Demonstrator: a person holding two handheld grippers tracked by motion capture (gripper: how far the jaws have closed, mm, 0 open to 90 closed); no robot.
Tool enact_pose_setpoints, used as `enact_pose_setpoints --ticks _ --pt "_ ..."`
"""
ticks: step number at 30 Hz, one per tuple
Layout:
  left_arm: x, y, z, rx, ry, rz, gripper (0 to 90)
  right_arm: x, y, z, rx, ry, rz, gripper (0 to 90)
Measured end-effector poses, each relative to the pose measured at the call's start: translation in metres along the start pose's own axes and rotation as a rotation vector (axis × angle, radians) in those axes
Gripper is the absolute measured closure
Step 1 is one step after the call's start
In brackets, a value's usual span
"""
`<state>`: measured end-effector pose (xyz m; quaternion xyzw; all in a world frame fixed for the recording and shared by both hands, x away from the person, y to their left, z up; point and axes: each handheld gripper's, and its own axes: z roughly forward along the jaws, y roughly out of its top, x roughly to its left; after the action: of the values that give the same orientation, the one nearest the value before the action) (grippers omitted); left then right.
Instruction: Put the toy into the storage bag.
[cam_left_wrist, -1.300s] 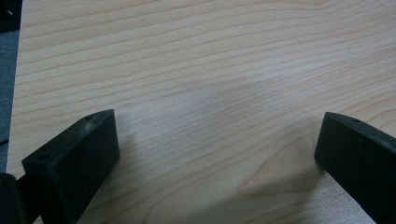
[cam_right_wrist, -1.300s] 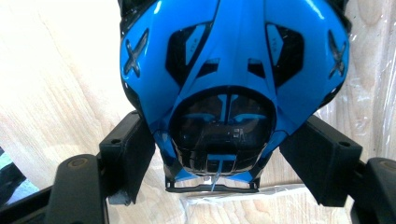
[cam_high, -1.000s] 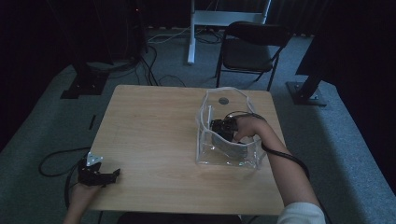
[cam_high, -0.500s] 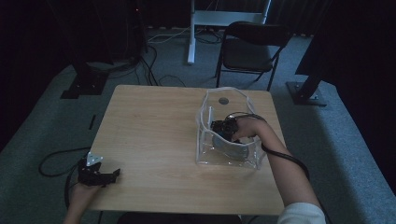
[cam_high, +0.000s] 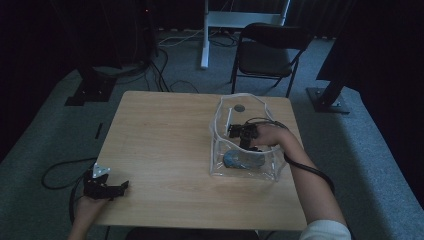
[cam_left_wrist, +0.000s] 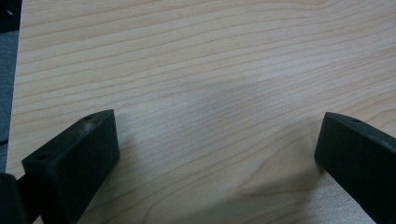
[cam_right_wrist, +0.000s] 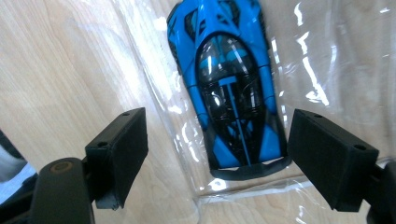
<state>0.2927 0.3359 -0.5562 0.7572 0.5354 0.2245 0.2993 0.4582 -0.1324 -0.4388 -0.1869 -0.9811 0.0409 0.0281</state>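
Now R hand (cam_high: 272, 140) in clear bag (cam_high: 220, 150), tongs (cam_right_wrist: 217, 154) opening over car (cam_right_wrist: 231, 88).

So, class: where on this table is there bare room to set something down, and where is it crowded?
Bare wood runs across the table from its far left corner to the clear bag, and along the near edge. The left gripper sits at the near left corner. Crowded: the bag holds the blue toy car and the right gripper.

Right tongs (cam_high: 246, 136) have just been opening; left tongs (cam_high: 116, 189) gape wide.
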Motion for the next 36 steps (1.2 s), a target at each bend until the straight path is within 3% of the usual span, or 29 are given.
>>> enact_pose_setpoints --ticks 5,14,22,26,36 --pt "0.0 0.0 0.0 0.0 0.0 0.0 0.4 0.001 -0.005 -0.013 -0.066 -0.017 0.025 15.9" --pt "0.0 0.0 0.0 0.0 0.0 -0.001 0.4 0.002 -0.018 -0.027 -0.166 -0.003 0.096 12.4" --pt "0.0 -0.001 0.0 -0.001 0.001 -0.002 0.4 0.007 -0.027 -0.03 -0.205 0.018 0.103 12.5" --pt "0.0 -0.001 0.0 -0.001 0.001 -0.002 0.4 0.008 -0.029 -0.032 -0.233 -0.002 0.104 12.6" --pt "0.0 -0.001 -0.001 0.0 0.002 -0.001 0.4 0.01 -0.046 -0.051 -0.373 -0.021 0.121 13.0"
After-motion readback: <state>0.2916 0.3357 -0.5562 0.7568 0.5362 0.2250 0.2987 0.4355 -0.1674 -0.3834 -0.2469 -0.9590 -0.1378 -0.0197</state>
